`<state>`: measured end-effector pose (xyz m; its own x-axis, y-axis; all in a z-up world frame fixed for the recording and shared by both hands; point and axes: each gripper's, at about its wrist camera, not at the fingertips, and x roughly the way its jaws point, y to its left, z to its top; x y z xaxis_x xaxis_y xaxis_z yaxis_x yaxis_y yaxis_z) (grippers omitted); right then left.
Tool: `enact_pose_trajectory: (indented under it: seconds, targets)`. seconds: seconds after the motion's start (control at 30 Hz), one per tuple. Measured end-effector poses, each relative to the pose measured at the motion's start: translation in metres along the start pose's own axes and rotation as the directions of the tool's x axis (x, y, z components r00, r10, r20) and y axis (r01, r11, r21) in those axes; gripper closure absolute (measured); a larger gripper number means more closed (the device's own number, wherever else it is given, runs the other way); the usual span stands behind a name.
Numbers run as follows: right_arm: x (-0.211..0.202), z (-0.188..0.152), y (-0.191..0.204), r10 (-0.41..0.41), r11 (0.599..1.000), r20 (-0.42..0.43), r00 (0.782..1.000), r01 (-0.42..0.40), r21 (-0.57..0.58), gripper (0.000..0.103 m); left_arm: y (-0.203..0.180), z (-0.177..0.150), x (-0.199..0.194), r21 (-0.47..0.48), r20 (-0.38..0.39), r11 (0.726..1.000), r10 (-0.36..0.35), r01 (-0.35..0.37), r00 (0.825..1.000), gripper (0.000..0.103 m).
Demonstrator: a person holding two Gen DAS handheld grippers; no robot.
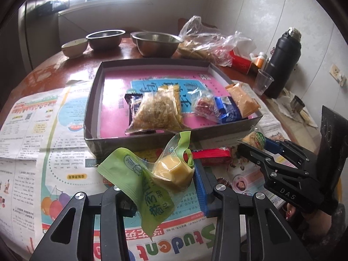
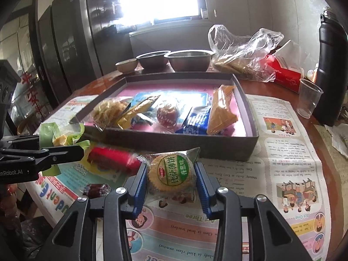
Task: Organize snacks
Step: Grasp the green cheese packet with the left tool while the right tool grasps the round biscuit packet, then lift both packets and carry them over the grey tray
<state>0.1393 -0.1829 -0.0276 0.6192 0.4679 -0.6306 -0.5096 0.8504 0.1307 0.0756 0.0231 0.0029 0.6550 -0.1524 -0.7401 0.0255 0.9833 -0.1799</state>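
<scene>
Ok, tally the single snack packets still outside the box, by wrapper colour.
Green: 1, the green packet
Red: 2, the long red packet and the small dark red packet
Clear with a green label: 1, the clear cracker packet
Total: 4

Green wrapper point(image 1: 128, 180), pink-lined box point(image 1: 95, 100)

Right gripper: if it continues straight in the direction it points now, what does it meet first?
Probably the near wall of the grey box. The right gripper holds a round biscuit packet, which would likely touch first; depth is uncertain.
</scene>
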Motion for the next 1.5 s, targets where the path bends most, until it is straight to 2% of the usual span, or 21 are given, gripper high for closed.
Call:
enact_pose_trajectory:
  seconds: [0.8,1.17,1.33,1.5]
  targets:
    - [-0.034,0.031,-0.012,0.007,0.998,0.122,0.993,-0.014,0.053,0.061,0.005,0.032,-0.024,-0.025,0.094,1.0,-0.008,0.01,0.995,0.061]
    - [-0.031,0.05,-0.019,0.001,0.998,0.147,0.989,-0.01,0.057,0.061,-0.001,0.059,-0.009,-0.012,0.112,1.0,-0.024,0.026,0.993,0.061]
    - [-0.023,0.059,-0.02,0.004,0.998,0.149,0.989,-0.013,0.054,0.061,0.012,0.067,-0.001,-0.04,0.113,0.999,-0.001,0.005,0.994,0.061]
    - [-0.012,0.067,-0.02,0.012,0.998,0.145,0.989,-0.02,0.052,0.061,0.041,0.07,0.006,-0.101,0.116,0.994,0.054,-0.042,0.992,0.06]
